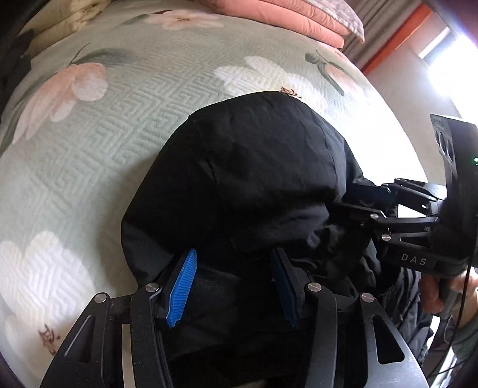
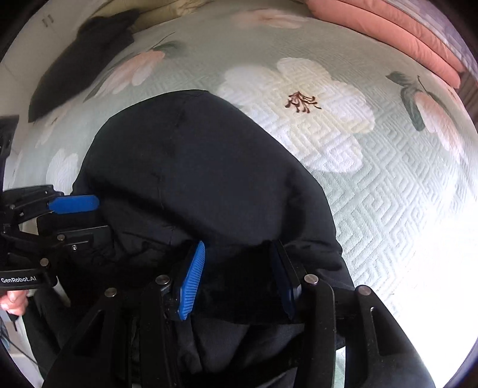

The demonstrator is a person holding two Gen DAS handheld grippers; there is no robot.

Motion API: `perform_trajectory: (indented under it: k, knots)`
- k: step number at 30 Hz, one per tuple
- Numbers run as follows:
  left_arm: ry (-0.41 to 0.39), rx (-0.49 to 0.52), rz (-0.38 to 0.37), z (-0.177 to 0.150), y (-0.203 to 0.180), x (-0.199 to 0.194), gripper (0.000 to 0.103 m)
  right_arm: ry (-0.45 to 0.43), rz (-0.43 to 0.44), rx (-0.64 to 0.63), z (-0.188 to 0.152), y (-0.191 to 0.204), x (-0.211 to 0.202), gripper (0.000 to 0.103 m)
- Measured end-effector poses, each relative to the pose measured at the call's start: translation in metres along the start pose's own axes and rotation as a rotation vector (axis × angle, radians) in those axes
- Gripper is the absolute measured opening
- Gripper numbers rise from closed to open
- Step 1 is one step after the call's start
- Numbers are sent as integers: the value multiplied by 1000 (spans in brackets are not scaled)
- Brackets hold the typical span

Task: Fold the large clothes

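A bulky black jacket point(image 1: 254, 167) point(image 2: 194, 179) lies folded over in a rounded heap on the flowered bedspread point(image 1: 104, 134) point(image 2: 373, 194). My left gripper point(image 1: 234, 252) points steeply down at the heap's near edge, with a thick roll of black cloth filling the gap between its blue pads. To its right, my right gripper point(image 2: 237, 244) grips the same near edge, cloth spanning from pad to pad. Each gripper shows in the other's view: the right gripper point(image 1: 348, 197) at the jacket's right side, the left gripper point(image 2: 103, 216) at its left, both with cloth between the fingers.
Pink folded quilts point(image 1: 283, 18) point(image 2: 403, 32) are stacked at the far side of the bed. Another dark garment point(image 2: 80, 59) lies at the far left of the bed. A person's hand point(image 1: 430, 295) holds the right gripper's handle. A bright window point(image 1: 454, 59) lies to the right.
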State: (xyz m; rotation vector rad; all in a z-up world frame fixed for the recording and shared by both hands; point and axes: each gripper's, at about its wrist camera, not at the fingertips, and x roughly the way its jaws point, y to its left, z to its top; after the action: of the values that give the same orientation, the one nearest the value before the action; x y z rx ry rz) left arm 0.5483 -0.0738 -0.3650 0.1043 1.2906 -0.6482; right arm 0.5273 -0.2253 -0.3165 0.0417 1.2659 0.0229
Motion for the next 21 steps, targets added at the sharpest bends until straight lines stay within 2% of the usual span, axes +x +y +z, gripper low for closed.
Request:
perform_trajectory:
  k: [6, 8, 10, 13, 15, 18, 21]
  knots:
    - [-2, 11, -29, -4, 1, -12, 55, 10, -1, -14, 2, -1, -5, 47]
    - [-23, 24, -27, -6, 0, -30, 55, -11, -19, -38, 2, -1, -24, 48]
    - [-47, 60, 11, -12, -4, -52, 55, -64, -24, -40, -2, -7, -49, 49]
    - [-23, 54, 18, -24, 1, -60, 56, -84, -36, -12, -10, -23, -66, 50]
    - [9, 27, 18, -29, 10, -50, 59, -55, -37, 5, -15, -32, -57, 50]
    - [42, -25, 4, -31, 21, -28, 59, 29, -61, 29, -21, -40, -23, 50]
    - [29, -6, 22, -28, 15, -28, 59, 20, -43, 43, -24, -45, -18, 52]
